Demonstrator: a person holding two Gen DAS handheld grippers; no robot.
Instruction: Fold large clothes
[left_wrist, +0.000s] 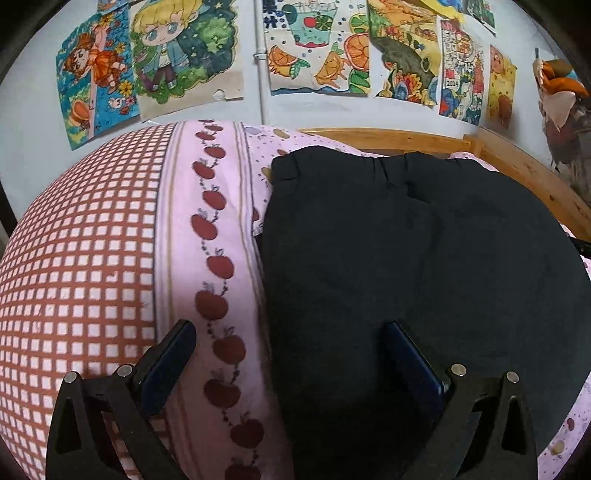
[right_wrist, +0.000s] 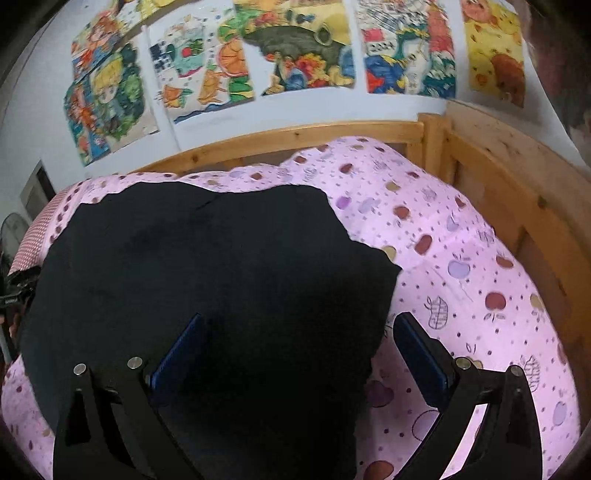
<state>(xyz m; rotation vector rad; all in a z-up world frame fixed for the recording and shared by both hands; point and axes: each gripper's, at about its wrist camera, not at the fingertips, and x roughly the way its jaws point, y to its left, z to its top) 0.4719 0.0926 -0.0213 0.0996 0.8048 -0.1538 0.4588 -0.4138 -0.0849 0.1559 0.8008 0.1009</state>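
A black garment (left_wrist: 424, 258) lies spread flat on a bed covered by a pink apple-print sheet (left_wrist: 218, 229). Two handheld grippers hover just above its near end, one at each side.

The left gripper (left_wrist: 291, 354) has its jaws wide apart and holds nothing. The garment's left edge runs between the jaws: the right jaw is over black cloth, the left jaw over the sheet.

The right gripper (right_wrist: 301, 347) mirrors this, jaws wide apart and empty. The garment's right edge passes between them, with the left jaw over cloth and the right jaw over the sheet.

This looks like the lining-up step before a fold. The next move likely calls for lowering both grippers, closing on the two side edges, then lifting together toward the far end, near the wooden bed frame (right_wrist: 491, 162).

The garment's near hem is cut off below both views. The cloth is so dark that seams, sleeves or legs are hard to make out, so its type is unclear. The right view is slightly blurred.
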